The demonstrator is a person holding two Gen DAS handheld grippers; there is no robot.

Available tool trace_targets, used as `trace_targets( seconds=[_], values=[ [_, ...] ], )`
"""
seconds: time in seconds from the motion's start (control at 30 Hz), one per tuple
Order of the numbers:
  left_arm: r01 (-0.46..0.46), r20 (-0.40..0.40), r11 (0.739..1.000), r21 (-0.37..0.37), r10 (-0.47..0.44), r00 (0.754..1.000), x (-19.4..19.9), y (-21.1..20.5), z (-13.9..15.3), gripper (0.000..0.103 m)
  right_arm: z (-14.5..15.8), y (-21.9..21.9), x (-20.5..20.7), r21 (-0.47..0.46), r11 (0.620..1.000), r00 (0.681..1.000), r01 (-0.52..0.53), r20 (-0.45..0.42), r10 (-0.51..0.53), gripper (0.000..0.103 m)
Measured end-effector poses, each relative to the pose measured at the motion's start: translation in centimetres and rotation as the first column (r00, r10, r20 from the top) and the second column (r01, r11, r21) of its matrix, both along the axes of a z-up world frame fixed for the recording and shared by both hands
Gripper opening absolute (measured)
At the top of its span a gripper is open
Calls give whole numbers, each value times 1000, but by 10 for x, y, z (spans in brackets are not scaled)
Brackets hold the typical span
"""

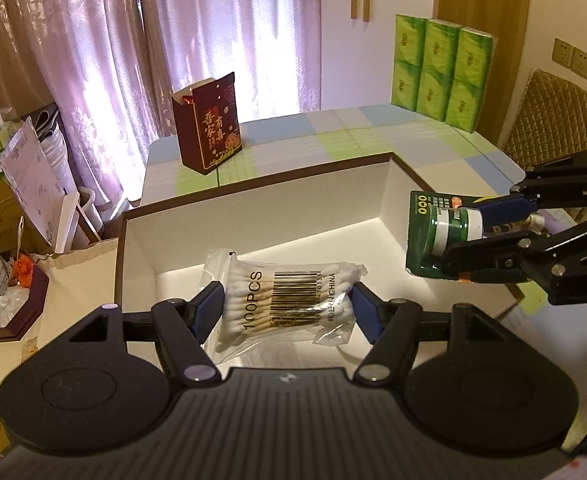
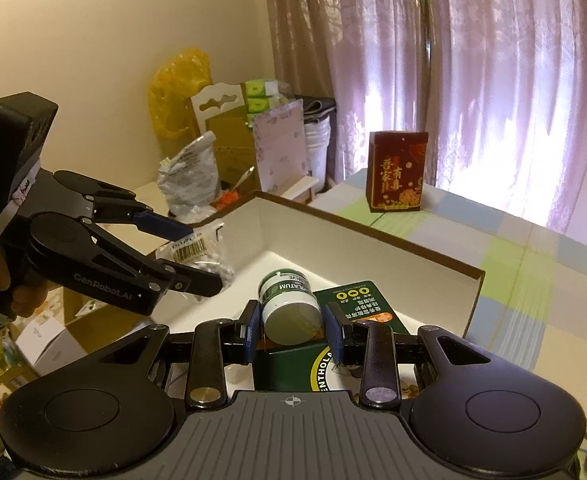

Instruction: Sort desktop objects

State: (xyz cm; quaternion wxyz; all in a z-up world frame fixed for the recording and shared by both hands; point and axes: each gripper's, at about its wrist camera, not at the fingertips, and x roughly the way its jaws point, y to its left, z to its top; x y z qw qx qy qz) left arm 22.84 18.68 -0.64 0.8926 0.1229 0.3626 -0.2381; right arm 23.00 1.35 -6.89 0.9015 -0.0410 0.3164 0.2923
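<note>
I've got the left gripper [image 1: 285, 308] pinching a cotton swab bag [image 1: 281, 304] over the open white box [image 1: 253, 216] on the tabletop [image 1: 373, 132]. My right gripper [image 2: 293, 330] clamps a carded Mentholatum jar pack [image 2: 289, 308], held above the box's right end.

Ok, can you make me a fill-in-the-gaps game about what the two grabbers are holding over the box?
1. The left gripper holds a bag of cotton ____.
2. The bag of cotton swabs says 100____ on it.
3. The right gripper holds a little jar on a ____ card.
4. Both things hang over an open box that is ____ inside.

Missing words: swabs; PCS; green; white
</note>
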Motion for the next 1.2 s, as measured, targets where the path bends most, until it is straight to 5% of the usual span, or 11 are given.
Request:
trace_targets(
  seconds=[0.47,0.73,1.2],
  values=[
    [-14,-117,1000,17,15,993,82,-9,-35,65,-29,15,79,-19,997,992,79,-95,-80,32],
    [-45,-180,997,62,55,982,126,-11,-65,65,-62,29,124,-132,980,970,147,-175,-169,32],
    [-44,-232,993,112,69,970,156,-20,-98,65,-90,36,155,-211,961,952,177,-212,-221,32]
  ],
)
